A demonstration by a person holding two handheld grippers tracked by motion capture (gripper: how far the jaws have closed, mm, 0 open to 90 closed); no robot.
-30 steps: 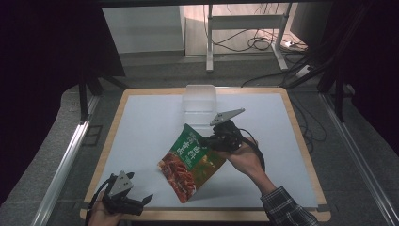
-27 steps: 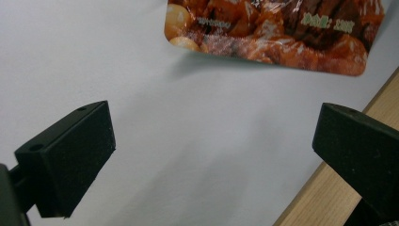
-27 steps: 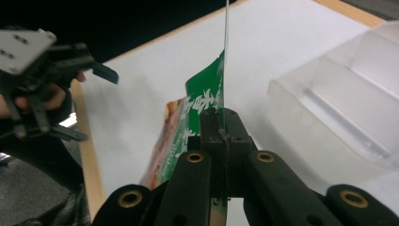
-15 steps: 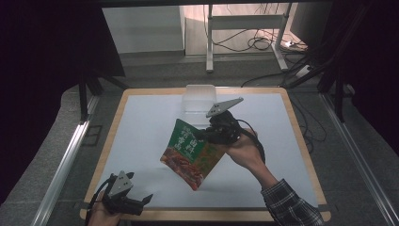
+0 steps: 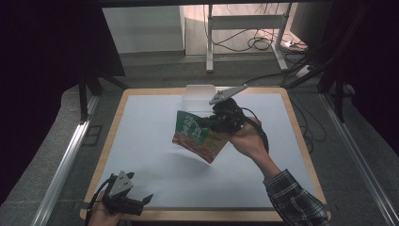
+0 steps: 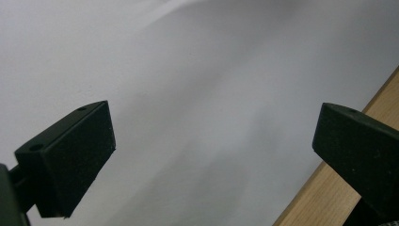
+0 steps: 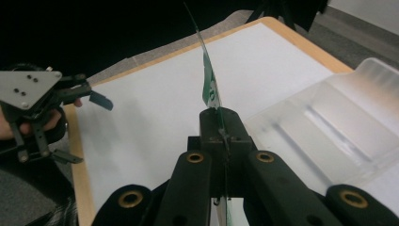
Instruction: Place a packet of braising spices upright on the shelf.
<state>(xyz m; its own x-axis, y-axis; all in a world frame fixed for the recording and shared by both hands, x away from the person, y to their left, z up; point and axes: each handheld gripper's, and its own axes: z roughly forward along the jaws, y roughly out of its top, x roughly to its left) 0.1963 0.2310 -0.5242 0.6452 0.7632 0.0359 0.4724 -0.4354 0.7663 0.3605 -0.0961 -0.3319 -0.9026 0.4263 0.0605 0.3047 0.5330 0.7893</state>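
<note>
Clear plastic tray (image 5: pixel 197 96) at table (image 5: pixel 141 141) far edge, nothing visible inside. Right hand-held gripper (image 5: pixel 211 123) clamps green/red snack pouch (image 5: pixel 196 136) above table centre. Left hand-held gripper (image 5: pixel 141 201), jaws wide, holds nothing, near-left corner.

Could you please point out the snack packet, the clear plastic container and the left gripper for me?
snack packet (image 5: pixel 197 136): high view, its printed front.
clear plastic container (image 7: pixel 329 127): right gripper view, its ridged floor.
left gripper (image 5: pixel 141 202): high view, between its open fingertips.
</note>
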